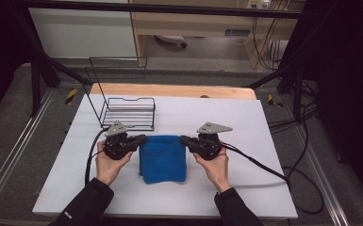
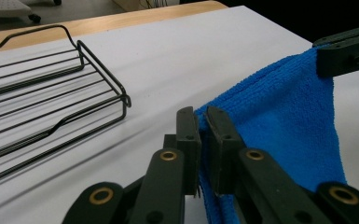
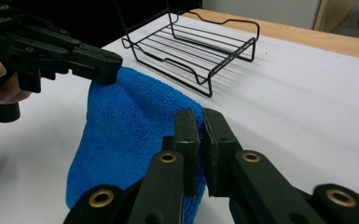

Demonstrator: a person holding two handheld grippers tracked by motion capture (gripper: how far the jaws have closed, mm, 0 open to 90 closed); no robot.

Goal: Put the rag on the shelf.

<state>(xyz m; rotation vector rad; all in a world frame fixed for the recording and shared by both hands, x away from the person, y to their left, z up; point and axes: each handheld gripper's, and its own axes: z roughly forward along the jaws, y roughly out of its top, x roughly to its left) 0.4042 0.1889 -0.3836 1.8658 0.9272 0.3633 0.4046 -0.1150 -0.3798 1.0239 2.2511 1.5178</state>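
Nearest the viewer, two dark sleeves enter from the lower edge of the high view, each hand wrapped around a black hand-held claw with a grey three-cornered plate on top and a black cable trailing off over the bench (image 1: 273, 188) — a flat, matte white sheet laid on a pale wooden top. Between the hands lies a blue cloth (image 1: 163, 157), a folded microfibre towel with a dense looped pile, roughly rectangular, its near part resting on the white surface and its far edge lifted. The left claw (image 1: 142, 139) is clenched on the cloth's far left corner; in the left gripper view its two flat black jaws stand nearly together with a thin fold of blue pile pinched between them. The right claw (image 1: 185, 140) grasps the far right corner in the same manner — in the right gripper view the jaws press against the raised blue edge, which stretches taut across to the other claw. Farther back, just beyond the left hand, stands a black wire rack (image 1: 128, 112), a shallow rectangular basket of thin parallel rods with a bent rim and an upright back frame, apart from the cloth.
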